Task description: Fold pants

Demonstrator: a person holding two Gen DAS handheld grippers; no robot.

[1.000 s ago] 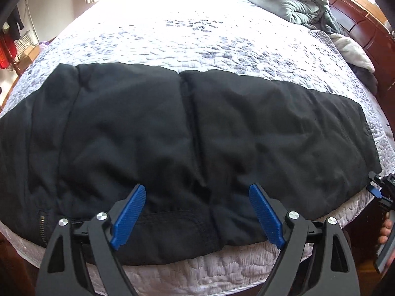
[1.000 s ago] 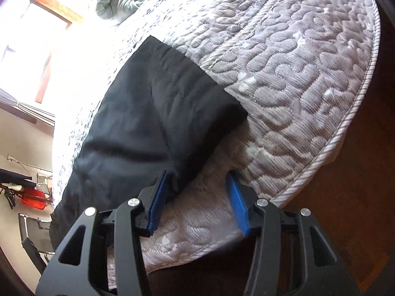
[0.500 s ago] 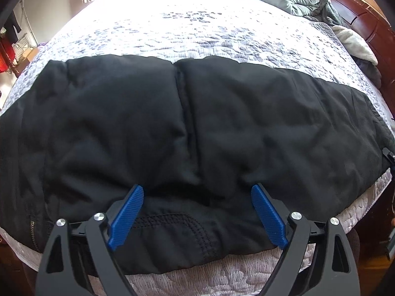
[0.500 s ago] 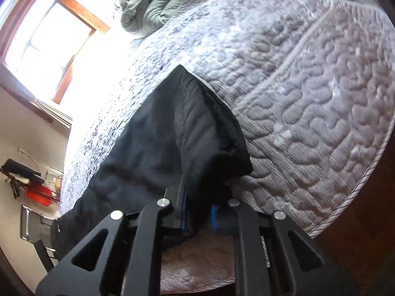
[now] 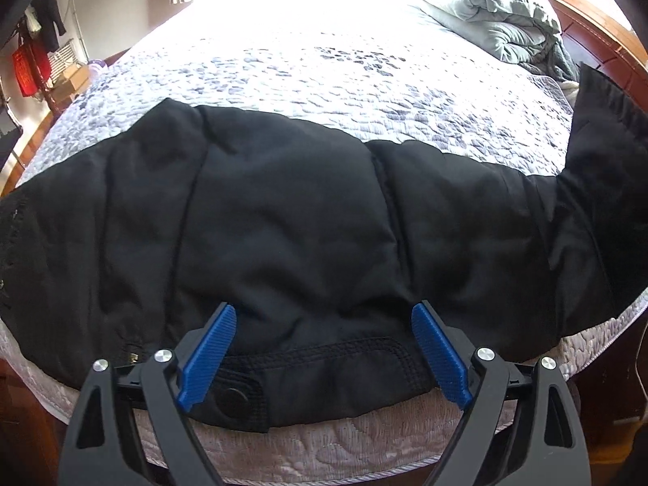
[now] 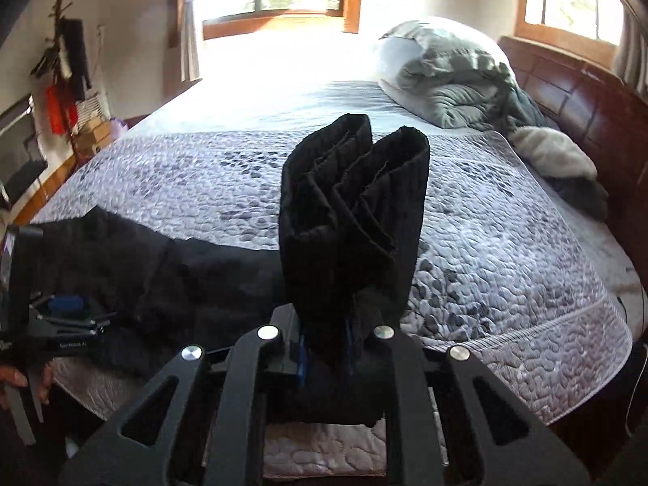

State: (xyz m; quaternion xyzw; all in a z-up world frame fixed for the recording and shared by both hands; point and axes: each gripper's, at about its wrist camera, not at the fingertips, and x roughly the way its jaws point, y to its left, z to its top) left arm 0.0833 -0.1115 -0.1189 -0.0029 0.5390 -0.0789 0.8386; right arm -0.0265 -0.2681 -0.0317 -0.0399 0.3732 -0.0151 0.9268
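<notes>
Now, through the left wrist camera, we see the black pants (image 5: 308, 235) spread flat across the near edge of the bed (image 5: 324, 69), running from nine o'clock to three o'clock over the grey pebble-patterned quilt (image 5: 364, 77). Our left gripper (image 5: 324, 348) hangs above the near hem with its jaws wide apart, the blue pads (image 5: 208, 354) standing clear on either side of a stitched flap with a black snap button (image 5: 233, 399), and nothing is pinched between them. At three o'clock the leg end (image 5: 599, 186) rises off the quilt in a dark upright fold. A rumpled grey comforter (image 5: 498, 20) lies at one o'clock against the wooden headboard (image 5: 607, 40). Through the right wrist camera, our right gripper (image 6: 324, 348) has its jaws clamped tight on that leg end (image 6: 356, 218), which stands up from them toward twelve o'clock with its cuff layers fanned open at the top. The rest of the pants (image 6: 170, 271) trails away to nine o'clock, lying on the quilt (image 6: 506, 251). At the far nine o'clock edge we make out the left gripper (image 6: 65, 316) and a hand (image 6: 24, 380) below it.
</notes>
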